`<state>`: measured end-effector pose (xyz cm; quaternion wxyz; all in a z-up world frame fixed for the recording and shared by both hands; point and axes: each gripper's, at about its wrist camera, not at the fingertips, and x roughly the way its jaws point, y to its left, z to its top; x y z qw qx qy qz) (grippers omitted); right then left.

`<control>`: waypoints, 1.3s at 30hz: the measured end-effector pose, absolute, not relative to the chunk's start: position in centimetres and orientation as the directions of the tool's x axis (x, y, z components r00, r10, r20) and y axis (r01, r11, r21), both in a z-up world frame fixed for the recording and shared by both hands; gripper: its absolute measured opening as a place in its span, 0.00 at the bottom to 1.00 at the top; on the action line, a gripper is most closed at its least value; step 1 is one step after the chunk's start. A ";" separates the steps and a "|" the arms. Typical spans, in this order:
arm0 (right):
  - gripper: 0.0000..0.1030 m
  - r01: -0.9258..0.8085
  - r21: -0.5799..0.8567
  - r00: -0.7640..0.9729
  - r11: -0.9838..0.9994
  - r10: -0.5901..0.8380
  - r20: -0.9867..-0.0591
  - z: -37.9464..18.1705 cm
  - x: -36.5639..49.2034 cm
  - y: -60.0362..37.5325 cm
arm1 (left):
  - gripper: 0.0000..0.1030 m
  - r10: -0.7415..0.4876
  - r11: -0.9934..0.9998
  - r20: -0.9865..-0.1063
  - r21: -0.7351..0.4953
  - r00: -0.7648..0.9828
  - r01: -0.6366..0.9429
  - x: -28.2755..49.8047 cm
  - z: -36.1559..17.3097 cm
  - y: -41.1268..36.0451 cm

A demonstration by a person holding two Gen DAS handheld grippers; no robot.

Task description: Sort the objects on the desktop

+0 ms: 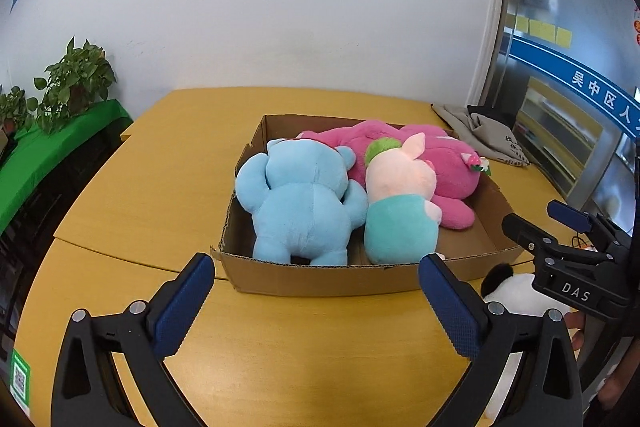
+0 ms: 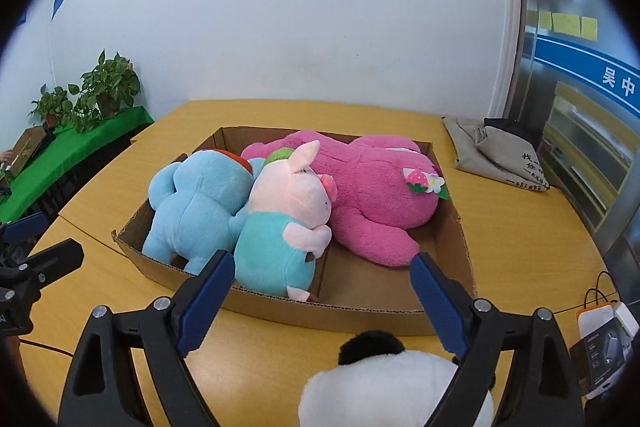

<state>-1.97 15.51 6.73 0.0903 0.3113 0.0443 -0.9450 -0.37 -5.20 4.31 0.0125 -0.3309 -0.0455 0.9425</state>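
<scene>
A shallow cardboard box (image 1: 320, 277) (image 2: 360, 313) sits on the yellow table and holds three plush toys: a blue bear (image 1: 300, 203) (image 2: 196, 207), a pink pig in a teal shirt (image 1: 400, 203) (image 2: 284, 223) and a large magenta bear (image 1: 448, 163) (image 2: 376, 195). A white plush with a black ear (image 2: 384, 383) (image 1: 516, 289) lies on the table in front of the box. My left gripper (image 1: 316, 291) is open and empty before the box. My right gripper (image 2: 322, 297) (image 1: 560, 227) is open, directly above the white plush.
A grey cloth bag (image 1: 484, 139) (image 2: 496, 155) lies at the table's back right. A small boxed item with an orange cord (image 2: 600, 339) sits at the right edge. Potted plants (image 1: 76, 83) stand on a green-covered shelf at left. A wall is behind.
</scene>
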 end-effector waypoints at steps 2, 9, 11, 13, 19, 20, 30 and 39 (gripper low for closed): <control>0.87 0.197 -0.034 -0.791 -0.980 -0.139 -0.595 6.9 -1.5 15.5 | 1.00 0.056 -0.996 -0.621 -0.091 -0.782 0.001 -0.1 4.4 -4.9; 0.87 0.194 -0.044 -0.794 -0.980 -0.130 -0.593 7.4 -0.4 15.7 | 1.00 0.063 -0.997 -0.616 -0.079 -0.785 -0.018 0.8 4.6 -3.8; 0.87 0.194 -0.044 -0.795 -0.980 -0.131 -0.592 7.6 0.1 15.9 | 1.00 0.065 -0.997 -0.615 -0.077 -0.786 -0.022 0.9 4.7 -3.6; 0.87 0.193 -0.043 -0.794 -0.980 -0.130 -0.594 7.6 0.5 16.0 | 1.00 0.066 -0.997 -0.617 -0.078 -0.785 -0.022 1.0 4.7 -3.6; 0.87 0.194 -0.037 -0.793 -0.980 -0.135 -0.595 7.8 1.6 16.0 | 1.00 0.070 -0.996 -0.620 -0.081 -0.781 -0.025 1.2 4.7 -3.4; 0.87 0.193 -0.034 -0.792 -0.981 -0.135 -0.595 7.7 1.6 16.0 | 1.00 0.070 -0.996 -0.621 -0.081 -0.781 -0.025 1.3 4.7 -3.3; 0.87 0.193 -0.036 -0.793 -0.981 -0.134 -0.594 7.6 2.1 16.1 | 1.00 0.073 -0.996 -0.626 -0.084 -0.776 -0.026 1.5 4.7 -3.0; 0.87 0.185 -0.028 -0.794 -0.982 -0.133 -0.593 7.6 2.2 16.9 | 1.00 0.095 -0.994 -0.636 -0.099 -0.766 -0.041 1.0 4.5 -2.4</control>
